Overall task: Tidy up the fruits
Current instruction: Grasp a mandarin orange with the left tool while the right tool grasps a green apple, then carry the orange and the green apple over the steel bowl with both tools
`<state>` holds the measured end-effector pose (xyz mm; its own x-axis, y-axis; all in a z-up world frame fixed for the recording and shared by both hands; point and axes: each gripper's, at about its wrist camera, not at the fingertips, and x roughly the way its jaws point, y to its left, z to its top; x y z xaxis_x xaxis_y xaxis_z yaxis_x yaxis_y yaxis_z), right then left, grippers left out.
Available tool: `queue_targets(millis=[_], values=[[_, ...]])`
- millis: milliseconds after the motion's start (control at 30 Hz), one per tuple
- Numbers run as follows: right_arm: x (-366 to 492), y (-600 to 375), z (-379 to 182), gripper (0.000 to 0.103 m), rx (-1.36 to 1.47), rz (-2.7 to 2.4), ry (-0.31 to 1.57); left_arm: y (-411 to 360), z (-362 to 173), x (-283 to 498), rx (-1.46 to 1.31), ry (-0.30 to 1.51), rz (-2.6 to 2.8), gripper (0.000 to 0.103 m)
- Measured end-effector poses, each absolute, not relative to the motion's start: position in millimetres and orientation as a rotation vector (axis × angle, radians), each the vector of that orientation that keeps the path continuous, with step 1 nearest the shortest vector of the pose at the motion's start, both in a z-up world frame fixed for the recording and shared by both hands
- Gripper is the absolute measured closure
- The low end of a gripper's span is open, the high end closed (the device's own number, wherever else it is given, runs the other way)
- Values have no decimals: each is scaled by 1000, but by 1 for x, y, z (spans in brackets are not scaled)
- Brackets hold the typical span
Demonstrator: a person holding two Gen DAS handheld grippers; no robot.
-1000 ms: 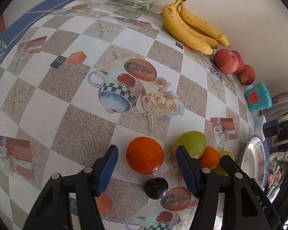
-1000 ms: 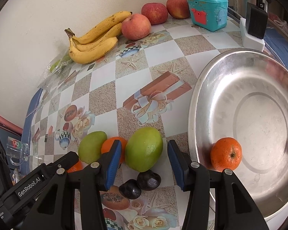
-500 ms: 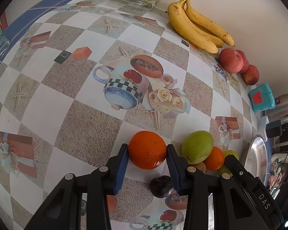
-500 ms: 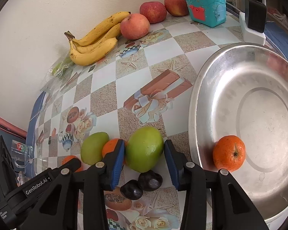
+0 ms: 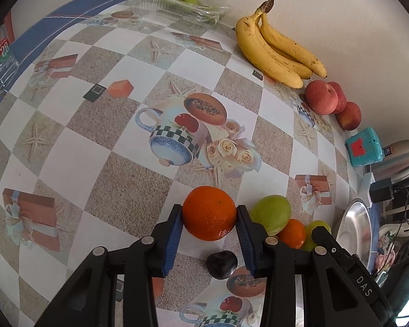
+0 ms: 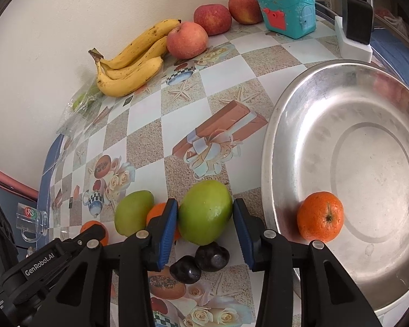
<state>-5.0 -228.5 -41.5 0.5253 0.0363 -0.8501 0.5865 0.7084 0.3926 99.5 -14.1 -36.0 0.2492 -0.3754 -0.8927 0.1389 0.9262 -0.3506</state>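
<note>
Left wrist: left hand-held gripper (image 5: 209,219) clamps orange (image 5: 208,212); right hand-held gripper (image 6: 204,218) clamps green mango (image 6: 205,212).

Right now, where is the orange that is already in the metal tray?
In the right wrist view, the orange lies inside the metal tray near its lower left rim, to the right of the green mango between the right gripper jaws.

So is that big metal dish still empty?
No, one orange already lies inside the metal dish, near its left rim in the right wrist view.
</note>
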Motion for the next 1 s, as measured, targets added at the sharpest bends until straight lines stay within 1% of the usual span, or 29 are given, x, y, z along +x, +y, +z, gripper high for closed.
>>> queue_targets(millis=[200,567,1000], values=[[-9,-231,-29,60,739,-358,941,-12,-20,98,-226,1234,-363,62],[-23,-235,16,60,714,-359,839,-13,15,90,-235,1144,-393,62],[-49,-269,9,60,740,-490,862,-43,23,70,-186,1135,-444,62]])
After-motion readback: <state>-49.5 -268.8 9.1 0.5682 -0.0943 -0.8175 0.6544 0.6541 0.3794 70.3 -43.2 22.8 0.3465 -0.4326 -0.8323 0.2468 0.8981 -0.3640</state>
